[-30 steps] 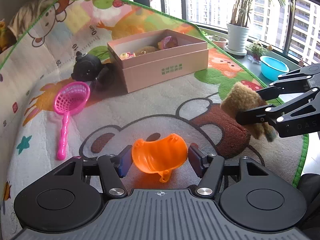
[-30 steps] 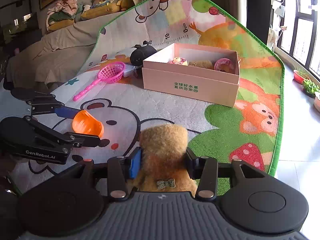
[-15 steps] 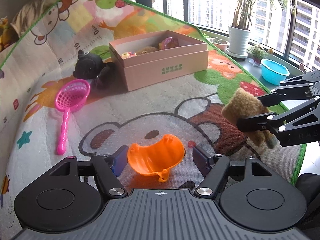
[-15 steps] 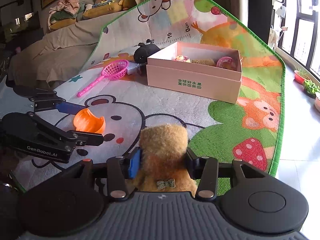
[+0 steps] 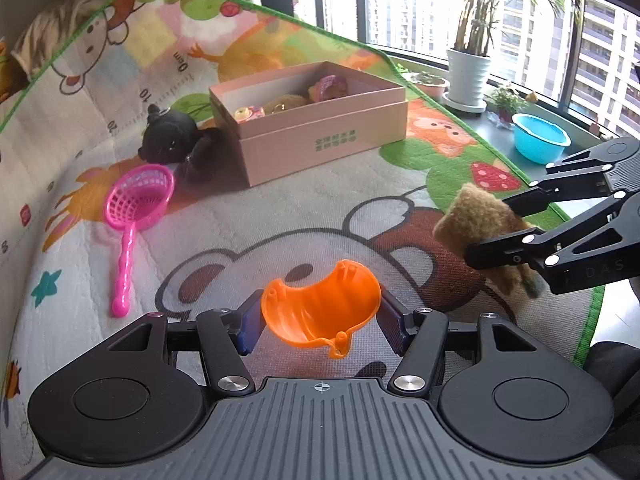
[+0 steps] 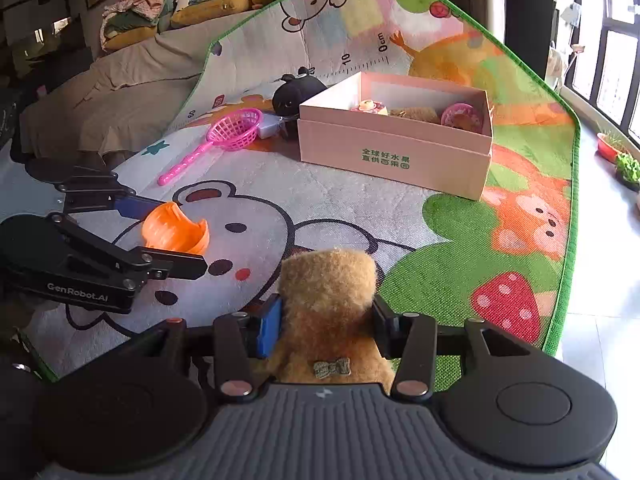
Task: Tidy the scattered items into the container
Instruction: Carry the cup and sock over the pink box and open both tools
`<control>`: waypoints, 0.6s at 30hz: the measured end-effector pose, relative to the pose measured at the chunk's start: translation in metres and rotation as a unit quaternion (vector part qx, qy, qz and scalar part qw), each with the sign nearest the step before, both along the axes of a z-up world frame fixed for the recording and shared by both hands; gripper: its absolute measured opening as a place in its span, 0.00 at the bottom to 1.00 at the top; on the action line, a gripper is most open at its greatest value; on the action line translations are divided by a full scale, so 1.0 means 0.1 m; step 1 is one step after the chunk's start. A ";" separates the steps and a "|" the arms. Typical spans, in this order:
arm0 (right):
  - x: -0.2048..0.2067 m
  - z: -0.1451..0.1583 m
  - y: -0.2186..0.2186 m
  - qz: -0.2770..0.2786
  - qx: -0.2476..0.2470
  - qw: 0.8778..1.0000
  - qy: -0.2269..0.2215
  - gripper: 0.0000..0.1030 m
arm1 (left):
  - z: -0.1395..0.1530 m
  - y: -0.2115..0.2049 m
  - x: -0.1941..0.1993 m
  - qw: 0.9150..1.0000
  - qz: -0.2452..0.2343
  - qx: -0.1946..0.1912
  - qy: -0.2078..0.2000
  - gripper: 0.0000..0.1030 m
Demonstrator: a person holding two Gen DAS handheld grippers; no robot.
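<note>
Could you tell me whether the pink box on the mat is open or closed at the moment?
Open. The pink box has no lid on top, and both wrist views look straight down onto small toys lying inside.

A cartoon-printed play mat point(image 5: 280, 216) edged in green carries a pink cardboard box point(image 5: 320, 140), a black plush toy point(image 5: 172, 140) beside it, and a pink toy strainer point(image 5: 136, 216) nearby.

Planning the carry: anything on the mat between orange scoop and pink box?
Bare mat between scoop and box, per right wrist view; net lies off to the side.
</note>
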State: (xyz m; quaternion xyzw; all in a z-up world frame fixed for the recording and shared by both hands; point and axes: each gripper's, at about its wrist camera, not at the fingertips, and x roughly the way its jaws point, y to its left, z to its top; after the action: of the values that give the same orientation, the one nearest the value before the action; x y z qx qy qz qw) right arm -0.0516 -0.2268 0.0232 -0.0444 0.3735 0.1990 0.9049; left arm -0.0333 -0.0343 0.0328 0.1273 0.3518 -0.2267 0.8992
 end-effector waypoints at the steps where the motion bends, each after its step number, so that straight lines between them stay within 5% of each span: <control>1: 0.03 0.02 -0.01 -0.002 -0.001 1.000 0.001 0.44 | 0.04 -0.01 0.03 1.000 -0.005 -0.002 -0.004 0.62; 6: 0.41 0.42 -0.17 -0.019 0.013 0.999 -0.042 0.44 | 0.43 -0.16 0.43 0.997 -0.030 -0.026 -0.062 0.62; 12: 1.50 1.11 -0.37 -0.055 0.069 0.990 -0.108 0.45 | 0.84 -0.51 1.35 0.984 -0.046 -0.054 -0.161 0.63; 13: 1.70 1.16 -0.42 -0.058 0.093 0.988 -0.106 0.51 | 0.85 -0.55 1.52 0.984 -0.046 -0.062 -0.163 0.65; 15: 2.12 1.16 -0.51 -0.078 0.130 0.985 -0.084 0.63 | 0.83 -0.56 1.77 0.983 -0.025 -0.068 -0.169 0.95; 18: 2.43 1.04 -0.58 -0.113 0.141 0.981 -0.064 0.64 | 0.75 -0.36 1.80 0.986 0.003 -0.057 -0.159 0.94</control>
State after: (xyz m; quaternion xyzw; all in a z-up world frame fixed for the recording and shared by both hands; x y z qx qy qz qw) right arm 0.1914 -0.2844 0.1271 0.1135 0.2856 0.1426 0.9408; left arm 0.1462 -0.0701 0.1073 0.1091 0.1910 -0.2210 0.9501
